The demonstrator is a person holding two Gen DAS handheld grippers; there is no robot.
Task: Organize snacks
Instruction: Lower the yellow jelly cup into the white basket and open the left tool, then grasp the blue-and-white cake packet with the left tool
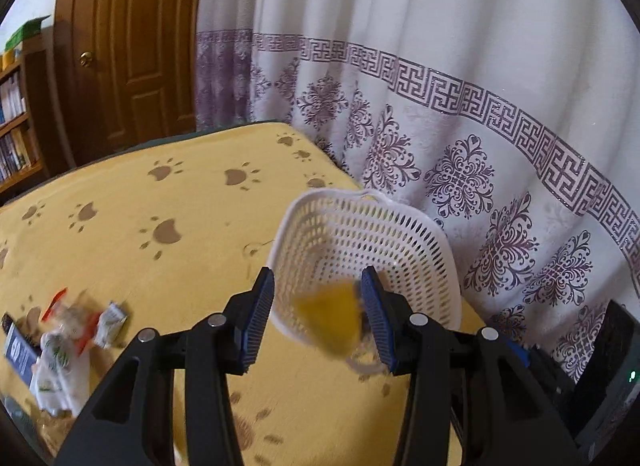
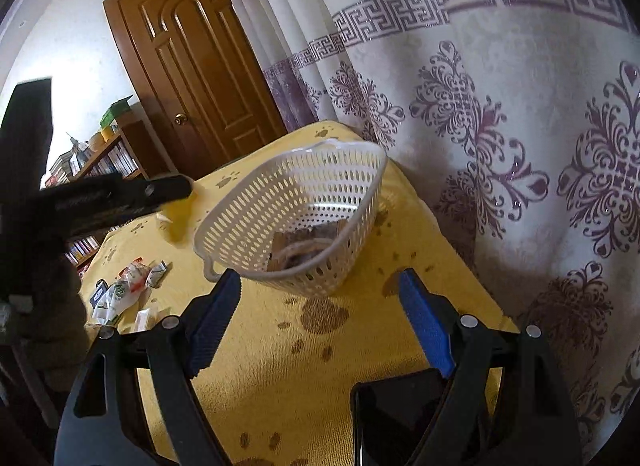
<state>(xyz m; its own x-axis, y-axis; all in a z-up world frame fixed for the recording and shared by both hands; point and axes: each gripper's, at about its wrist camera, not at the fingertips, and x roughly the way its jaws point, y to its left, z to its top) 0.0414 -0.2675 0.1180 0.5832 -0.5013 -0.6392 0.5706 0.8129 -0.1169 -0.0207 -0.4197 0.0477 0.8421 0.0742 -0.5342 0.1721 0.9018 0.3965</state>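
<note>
Fingers of the left gripper [image 1: 318,306] gripped a blurred, probably yellow snack packet [image 1: 328,308] beside the white basket [image 2: 296,201]; right gripper [image 2: 320,326] fingers stood wide at the basket's 6 o'clock on the counter [image 2: 280,366].

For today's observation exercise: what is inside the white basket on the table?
In the white basket, brownish packets lie at the bottom; what kind is unclear. The near wall covers the rest. The left gripper holds a yellow snack near its rim.

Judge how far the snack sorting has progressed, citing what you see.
Done: the white perforated plastic basket already holds some packets. In hand: the left gripper is shut on a blurred yellow snack packet beside the basket. The right gripper hangs open, empty. Left: a pile of loose wrapped snacks remains on the yellow paw-print cloth.
</note>
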